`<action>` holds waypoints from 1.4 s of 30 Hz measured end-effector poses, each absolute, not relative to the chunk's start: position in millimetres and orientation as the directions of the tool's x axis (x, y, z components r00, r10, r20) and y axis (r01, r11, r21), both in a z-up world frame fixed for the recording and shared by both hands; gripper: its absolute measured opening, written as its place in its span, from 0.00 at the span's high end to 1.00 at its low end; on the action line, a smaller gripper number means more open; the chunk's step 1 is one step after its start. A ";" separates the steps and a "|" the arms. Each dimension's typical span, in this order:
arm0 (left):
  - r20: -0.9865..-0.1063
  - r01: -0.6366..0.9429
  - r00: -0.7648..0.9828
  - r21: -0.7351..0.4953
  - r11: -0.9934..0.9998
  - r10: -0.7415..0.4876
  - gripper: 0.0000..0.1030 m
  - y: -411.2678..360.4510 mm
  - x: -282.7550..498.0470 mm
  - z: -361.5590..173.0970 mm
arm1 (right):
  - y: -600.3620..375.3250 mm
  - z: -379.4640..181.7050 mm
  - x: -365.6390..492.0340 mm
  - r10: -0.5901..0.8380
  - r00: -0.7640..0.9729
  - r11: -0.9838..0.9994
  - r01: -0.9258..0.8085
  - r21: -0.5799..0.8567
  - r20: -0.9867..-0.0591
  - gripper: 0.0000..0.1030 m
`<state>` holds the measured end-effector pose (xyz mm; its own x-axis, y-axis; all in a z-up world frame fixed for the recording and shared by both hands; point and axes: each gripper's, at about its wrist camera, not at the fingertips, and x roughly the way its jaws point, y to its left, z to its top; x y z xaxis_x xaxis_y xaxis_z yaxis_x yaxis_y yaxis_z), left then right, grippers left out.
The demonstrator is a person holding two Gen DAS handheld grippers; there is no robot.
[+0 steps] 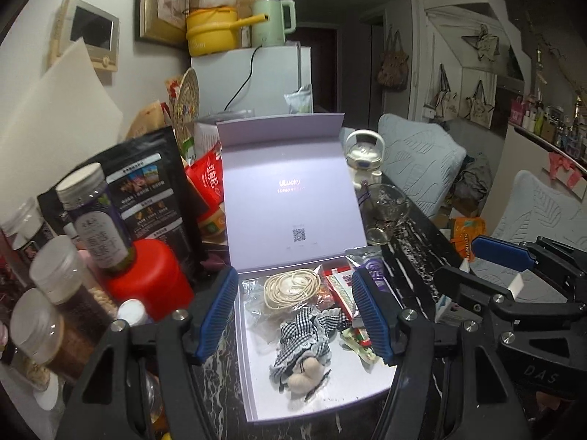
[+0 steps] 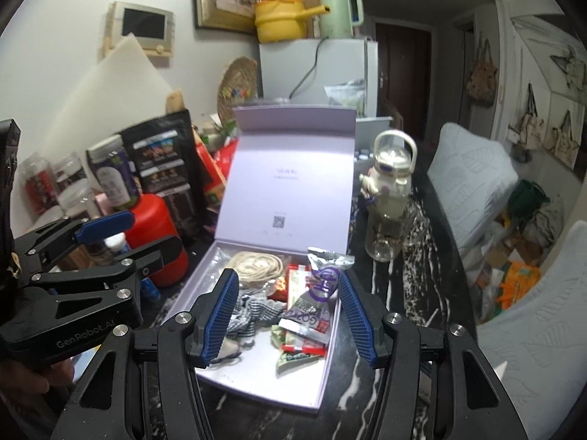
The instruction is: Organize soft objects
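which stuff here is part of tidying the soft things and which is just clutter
Part of the job:
- lavender box, lid open
- checked cloth doll
- coiled cord
- snack packets

Just lying about:
- red container
- jars
- black pouch
- glass jug
- yellow pot
- green kettle

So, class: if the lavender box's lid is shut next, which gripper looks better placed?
Probably either: left gripper and right gripper both hover open and empty before the box, its lid upright beyond them.
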<state>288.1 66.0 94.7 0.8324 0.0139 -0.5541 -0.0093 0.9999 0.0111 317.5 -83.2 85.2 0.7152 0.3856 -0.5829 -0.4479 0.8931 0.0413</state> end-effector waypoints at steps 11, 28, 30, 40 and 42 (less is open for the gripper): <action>-0.495 -0.022 0.869 -0.002 1.000 0.018 0.13 67.3 233.4 111.3 | -97.3 111.1 252.1 0.390 0.780 0.897 -0.441 0.011 -0.490 0.32; -0.465 0.014 0.885 0.004 1.000 -0.010 0.12 63.0 178.6 92.8 | -103.0 89.7 192.3 0.360 0.805 0.910 -0.415 -0.015 -0.471 0.17; -0.476 0.009 0.879 0.002 1.000 -0.007 0.12 63.0 177.1 88.0 | -104.7 84.3 192.6 0.352 0.802 0.915 -0.405 -0.004 -0.483 0.17; -0.518 -0.039 0.855 -0.032 0.999 0.017 0.12 74.5 174.7 66.8 | -116.4 61.6 196.8 0.316 0.783 0.934 -0.356 0.030 -0.536 0.17; -0.523 -0.051 0.852 -0.034 0.998 0.025 0.12 76.2 174.7 64.4 | -118.0 58.5 197.0 0.306 0.782 0.937 -0.347 0.028 -0.543 0.17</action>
